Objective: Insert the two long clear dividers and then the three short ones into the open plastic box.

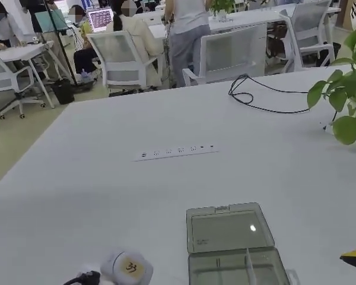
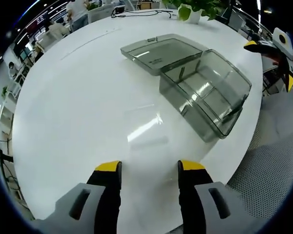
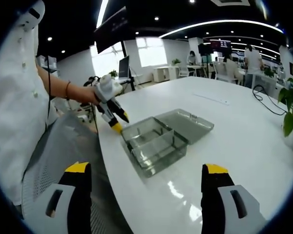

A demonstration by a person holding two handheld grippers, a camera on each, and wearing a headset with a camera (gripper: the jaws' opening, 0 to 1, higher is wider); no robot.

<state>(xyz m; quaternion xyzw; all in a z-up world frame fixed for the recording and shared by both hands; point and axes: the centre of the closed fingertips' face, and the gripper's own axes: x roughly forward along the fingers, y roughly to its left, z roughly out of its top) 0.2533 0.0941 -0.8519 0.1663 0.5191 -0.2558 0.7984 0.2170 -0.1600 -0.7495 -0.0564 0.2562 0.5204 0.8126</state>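
Both empty: left gripper (image 2: 149,168) jaws apart; right gripper (image 3: 146,170) spread wide; faint clear flat plastic strips (image 2: 145,127), prob. the dividers, lie just ahead of left jaws; smoky clear plastic box (image 2: 205,92), lid open, beyond; likely light, stiff, slick; pinch a long edge.

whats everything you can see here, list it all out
table: one, white, under everything
plastic box: one, smoky clear, open, near table edge
lid: one, smoky clear, folded back flat
divider: at least one, clear, upright in box
power strip: one, white, mid-table
cable: one, black, far side
plant: one, green, right edge
chairs: several, white, beyond table
left gripper: grey, yellow tips, open
right gripper: same, open
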